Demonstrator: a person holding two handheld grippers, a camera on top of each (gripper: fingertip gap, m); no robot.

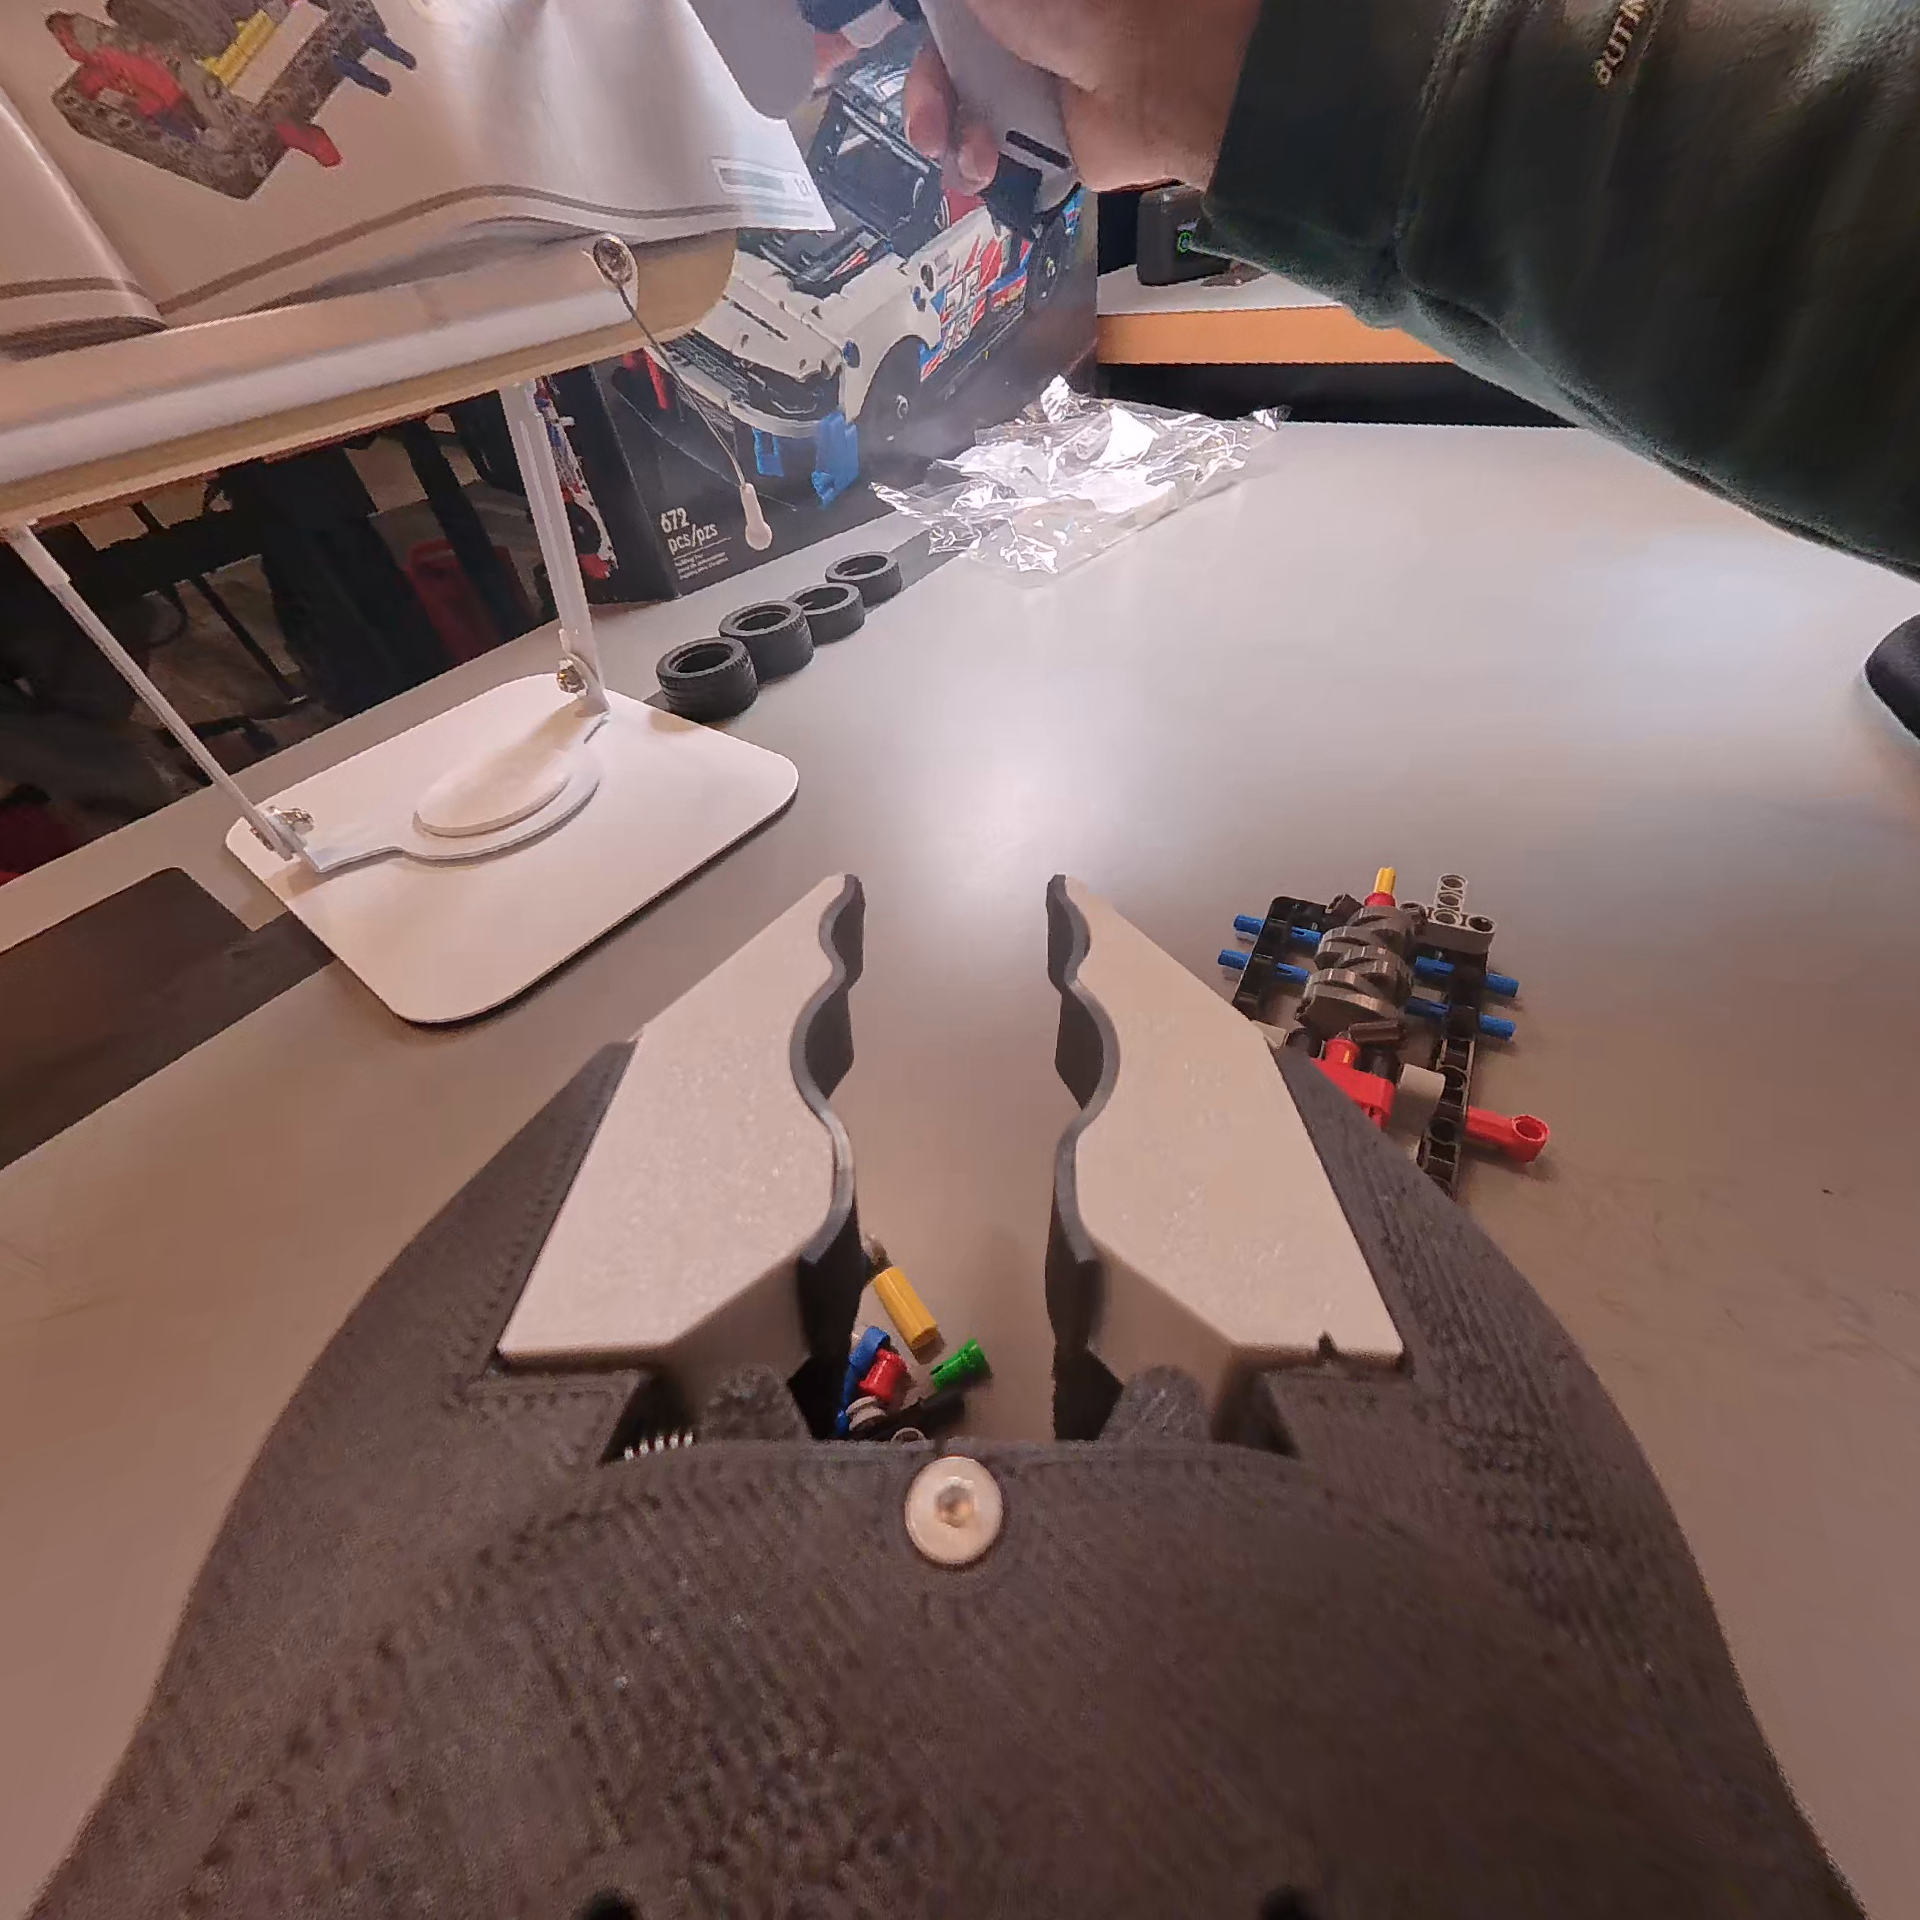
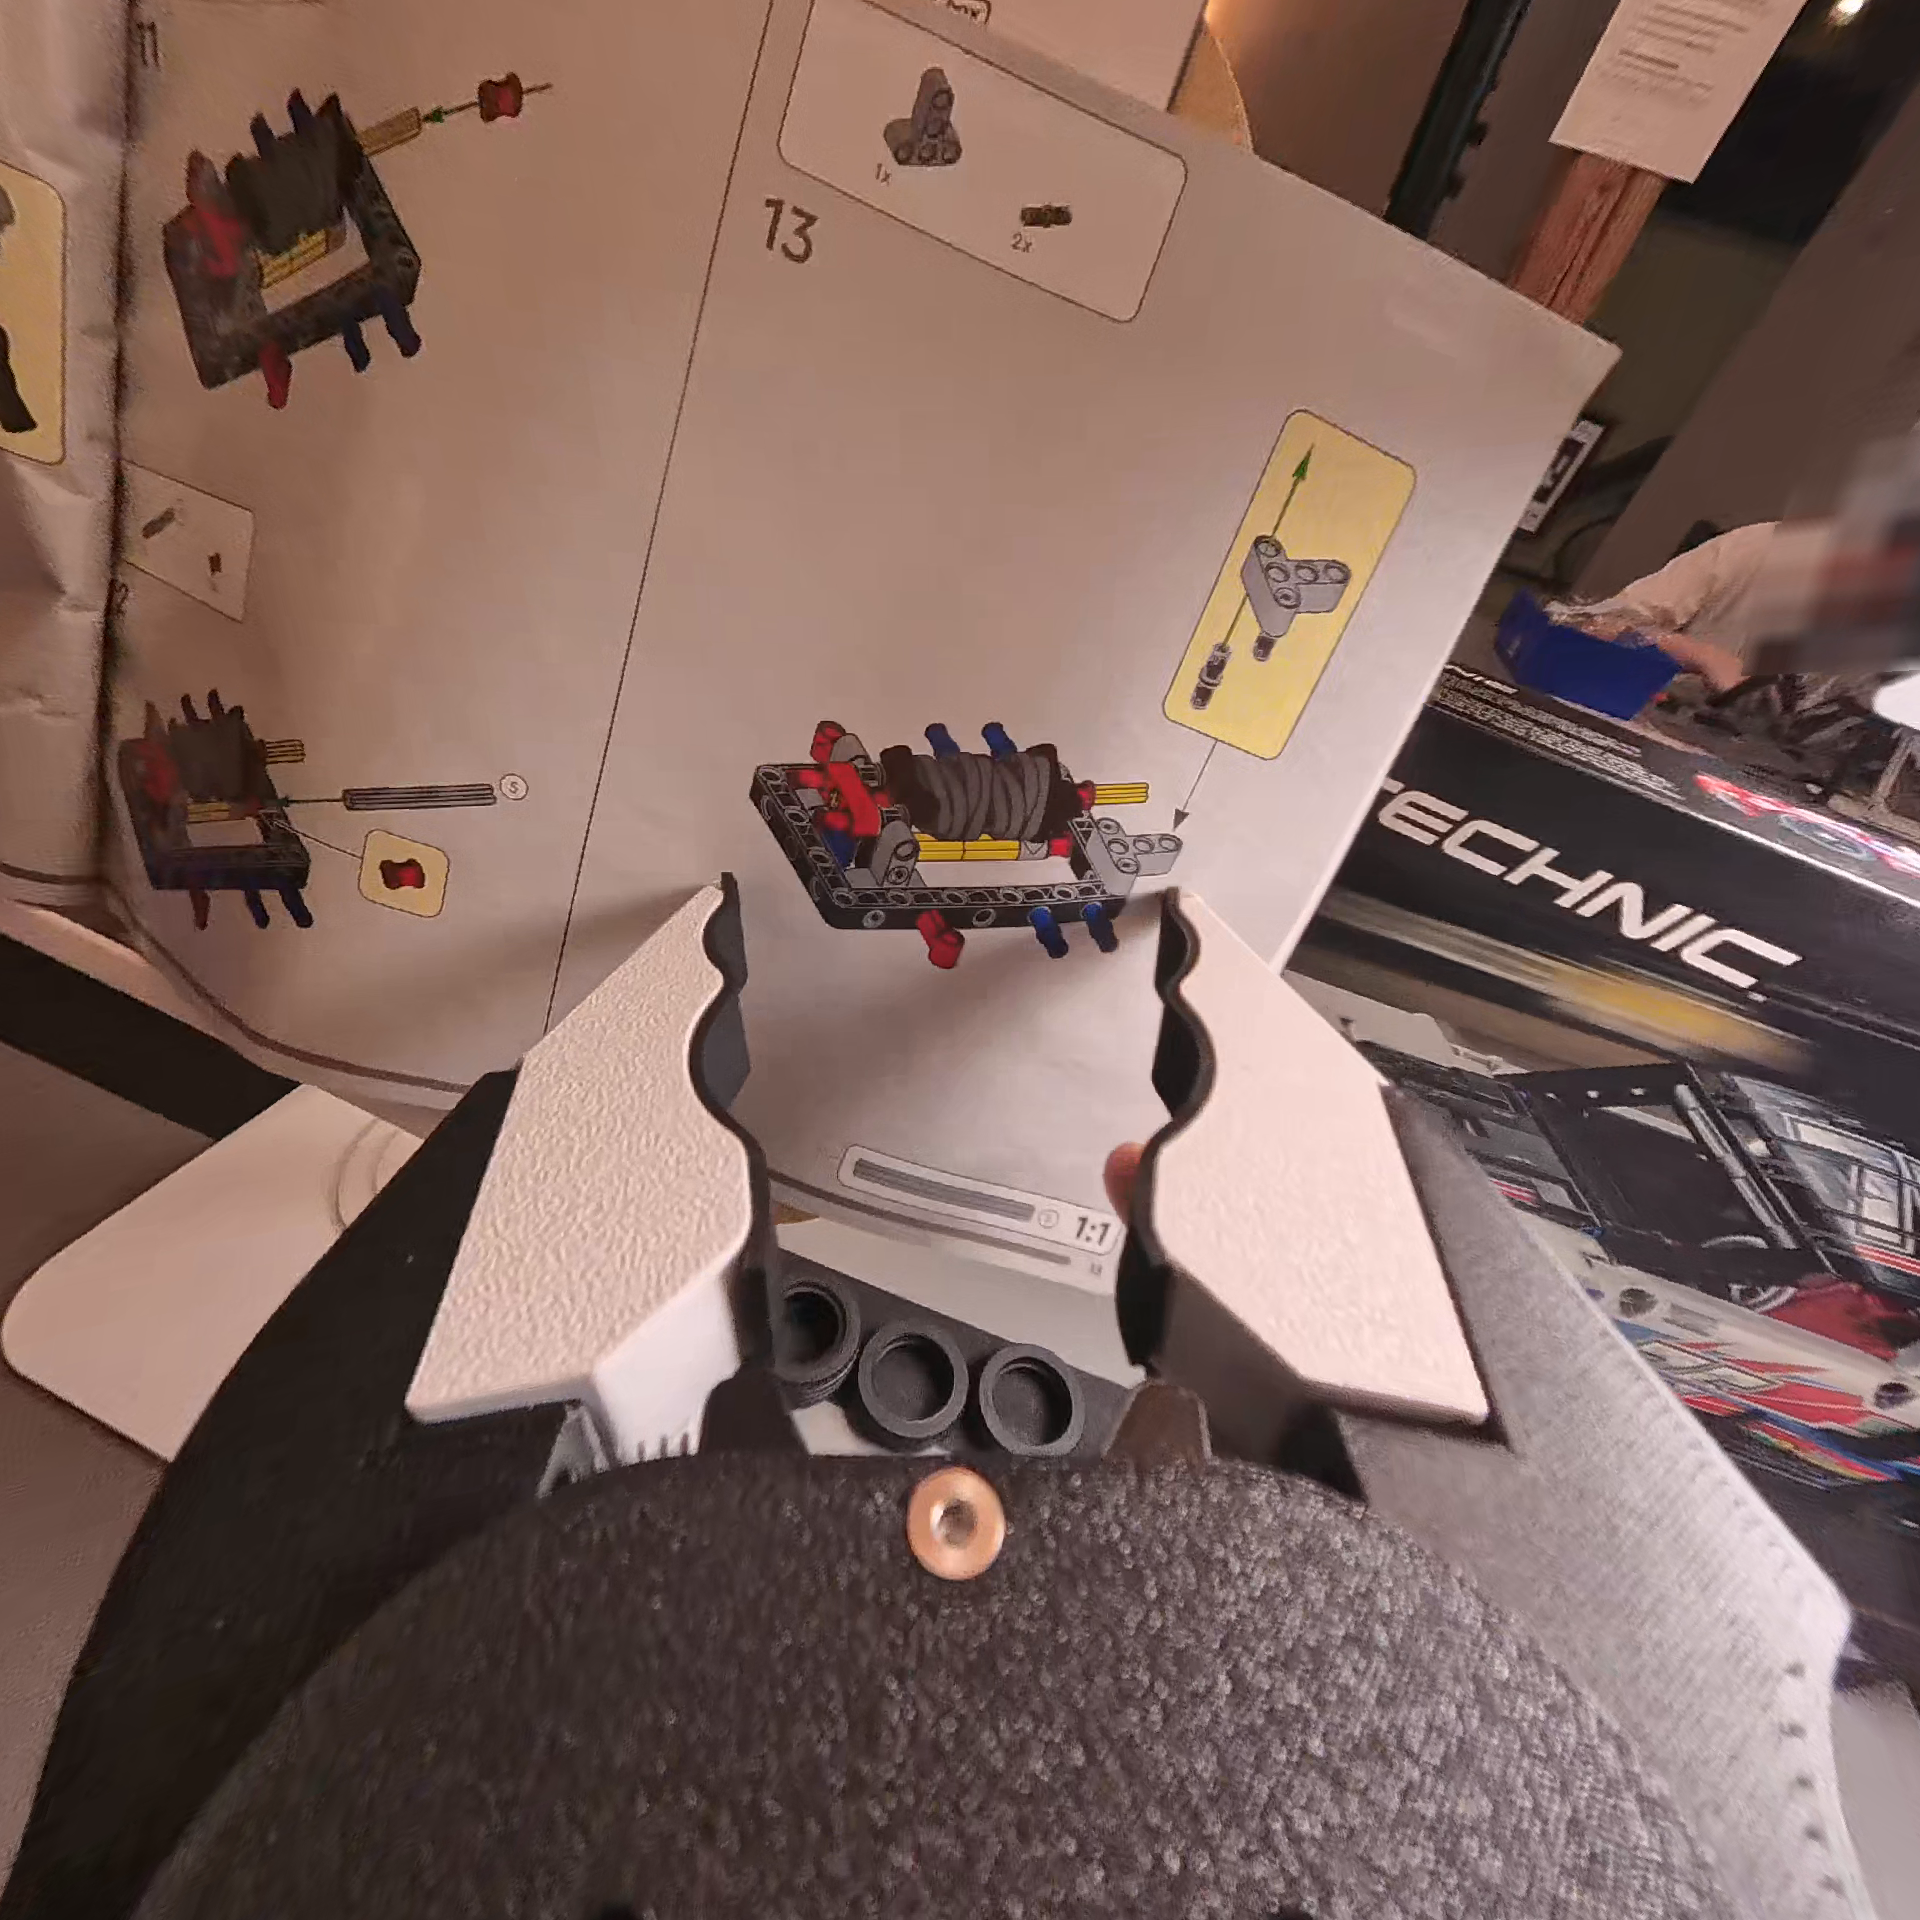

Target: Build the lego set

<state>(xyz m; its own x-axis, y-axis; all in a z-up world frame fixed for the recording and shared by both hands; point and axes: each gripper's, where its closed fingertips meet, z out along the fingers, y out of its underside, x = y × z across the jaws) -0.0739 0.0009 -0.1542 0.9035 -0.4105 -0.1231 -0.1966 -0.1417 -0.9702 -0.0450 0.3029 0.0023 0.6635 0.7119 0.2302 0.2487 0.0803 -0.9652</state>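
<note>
The partly built lego frame [image 1: 1382, 1013], black with a dark grey drum, blue pins and red parts, lies on the grey table to the right of my left gripper [image 1: 954, 914]. That gripper is open and empty, held above the table. Small loose pieces [image 1: 902, 1351], yellow, red, green and blue, lie below its fingers. My right gripper [image 2: 951, 914] is open and empty, raised in front of the open instruction booklet [image 2: 935, 540]. A fingertip [image 2: 1122, 1169] shows by its right finger, at the page's lower edge. A hand [image 1: 1039, 94] is at the booklet's page corner in the left wrist view.
The booklet rests on a white stand [image 1: 499, 862] at the left. Several black tyres [image 1: 774, 634] sit behind it and show in the right wrist view [image 2: 914, 1377]. The set's box [image 1: 831, 416] stands at the back, with an empty clear bag [image 1: 1060, 478] beside it. A green sleeve [image 1: 1610, 229] reaches across above. The tips of one gripper are about 35 cm away from the tips of the other.
</note>
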